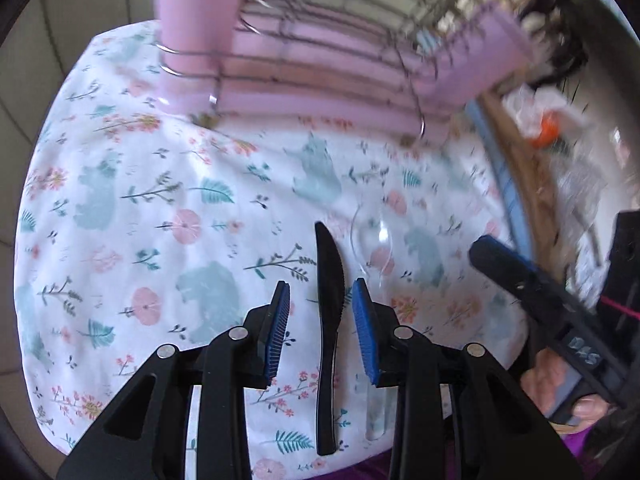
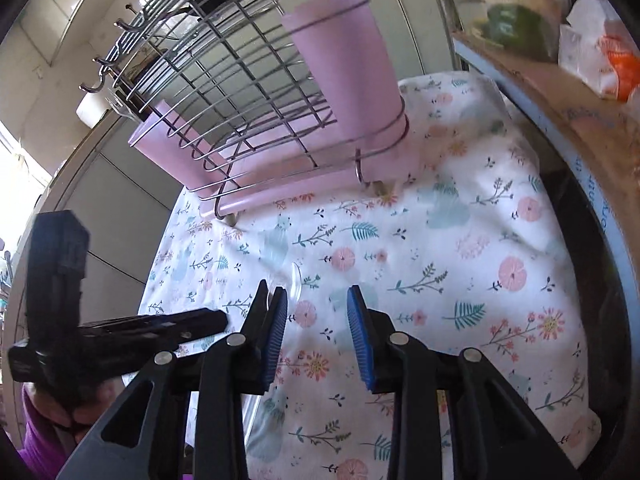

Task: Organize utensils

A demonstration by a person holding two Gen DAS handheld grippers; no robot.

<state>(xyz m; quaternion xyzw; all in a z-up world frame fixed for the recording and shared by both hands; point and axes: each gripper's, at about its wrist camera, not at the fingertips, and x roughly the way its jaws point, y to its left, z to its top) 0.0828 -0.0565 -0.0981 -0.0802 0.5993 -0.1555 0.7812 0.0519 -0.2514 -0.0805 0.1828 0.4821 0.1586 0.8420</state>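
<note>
Knife [image 1: 329, 308] lies between wide-open left tool [image 1: 322, 300] fingers, long axis parallel to them; right tool [image 2: 317, 312] open, farther off.

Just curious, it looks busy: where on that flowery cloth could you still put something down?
The cloth lies bare right of the clear spoon, toward the shelf, and left of the black knife. It is crowded at the back, under the dish rack.

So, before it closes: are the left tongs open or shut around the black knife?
Open: left tongs straddle the black knife, gaps both sides.
</note>
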